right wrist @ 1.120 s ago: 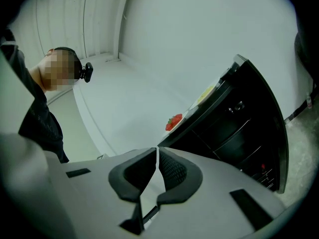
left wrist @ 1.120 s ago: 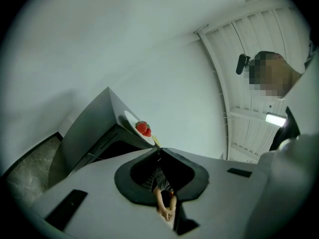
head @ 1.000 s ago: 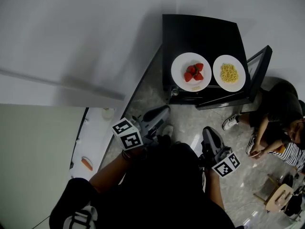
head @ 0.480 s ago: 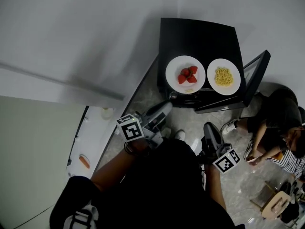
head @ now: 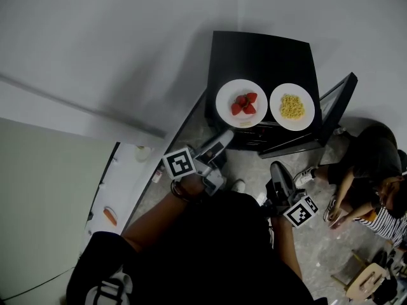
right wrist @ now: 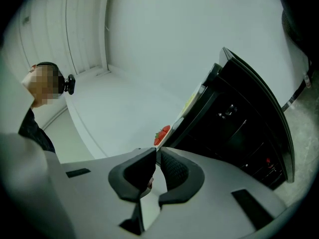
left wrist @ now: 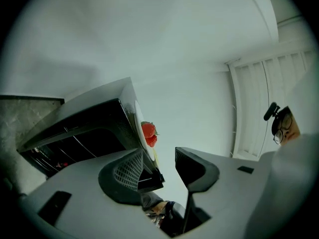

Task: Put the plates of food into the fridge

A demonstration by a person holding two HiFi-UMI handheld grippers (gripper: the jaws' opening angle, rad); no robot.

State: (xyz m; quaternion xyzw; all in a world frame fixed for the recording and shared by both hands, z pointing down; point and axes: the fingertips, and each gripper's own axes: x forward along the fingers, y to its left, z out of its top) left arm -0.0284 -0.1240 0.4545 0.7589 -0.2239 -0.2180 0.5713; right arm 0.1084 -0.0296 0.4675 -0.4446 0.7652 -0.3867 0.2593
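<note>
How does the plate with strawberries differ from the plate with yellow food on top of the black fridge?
Food: the strawberry plate holds a few red strawberries, while the yellow-food plate holds a heap of small yellow pieces.
Place: in the head view the strawberry plate sits on the left; the yellow-food plate sits on the right, nearer the open door.
Size: the strawberry plate looks slightly wider.
Both are round, white and lie flat, side by side, on the fridge.

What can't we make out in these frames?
Fridge interior: head view, hidden under its own top; gripper views show only darkness.
Yellow food on the right plate: head view, too small to identify.
Orange item on the white surface, left: head view, too small to name.
</note>
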